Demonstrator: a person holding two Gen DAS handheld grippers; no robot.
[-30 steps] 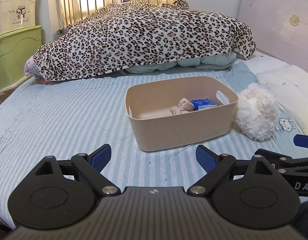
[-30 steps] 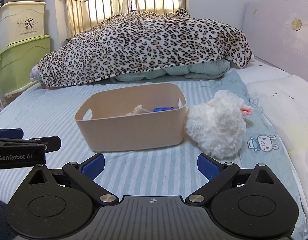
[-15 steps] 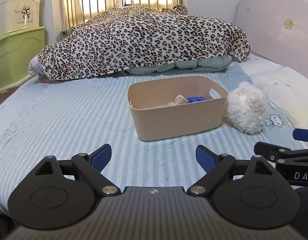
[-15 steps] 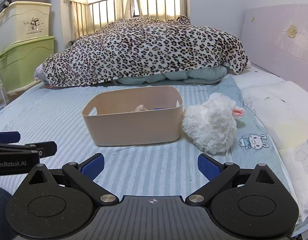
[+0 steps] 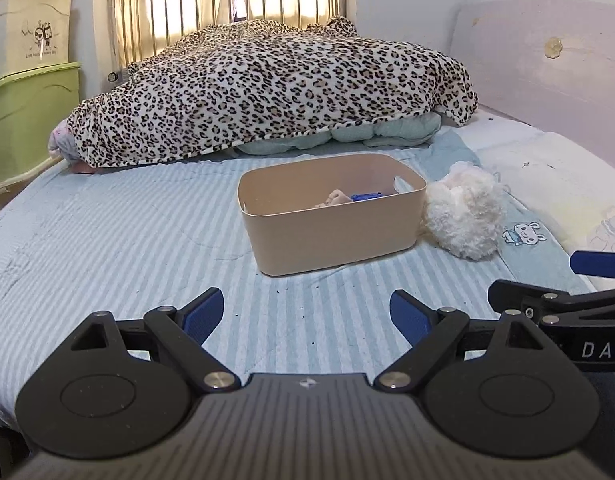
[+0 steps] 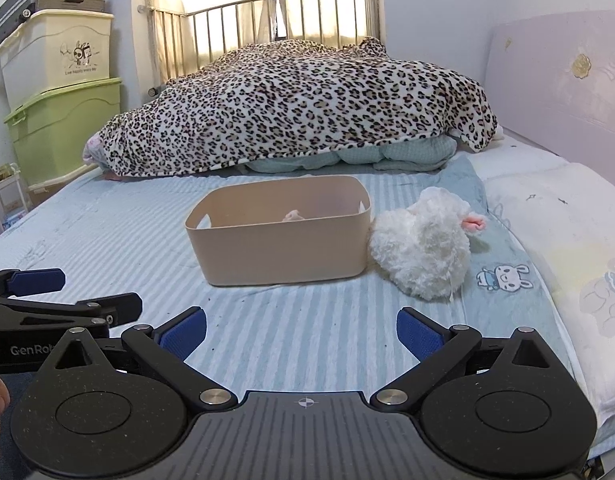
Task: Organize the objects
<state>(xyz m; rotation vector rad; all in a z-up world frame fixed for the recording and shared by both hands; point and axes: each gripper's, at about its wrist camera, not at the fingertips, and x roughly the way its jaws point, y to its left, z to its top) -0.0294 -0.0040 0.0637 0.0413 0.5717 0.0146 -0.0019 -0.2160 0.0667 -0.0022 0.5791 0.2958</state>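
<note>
A beige plastic bin (image 5: 331,240) (image 6: 283,252) stands on the striped bed. Inside it I see a small pinkish toy (image 5: 337,198) (image 6: 293,216) and a blue item (image 5: 365,197). A white fluffy plush toy (image 5: 463,216) (image 6: 421,252) lies against the bin's right side. My left gripper (image 5: 307,312) is open and empty, well short of the bin. My right gripper (image 6: 301,328) is open and empty, also short of the bin and plush.
A leopard-print blanket (image 5: 267,88) is heaped over bedding at the far end. A pillow (image 6: 567,232) lies at the right by the pink headboard (image 6: 559,88). Green and cream storage boxes (image 6: 59,92) stand at the left beside the bed.
Both grippers have pulled back from the bin and plush, which look smaller and farther now. Both stayed open and empty.
</note>
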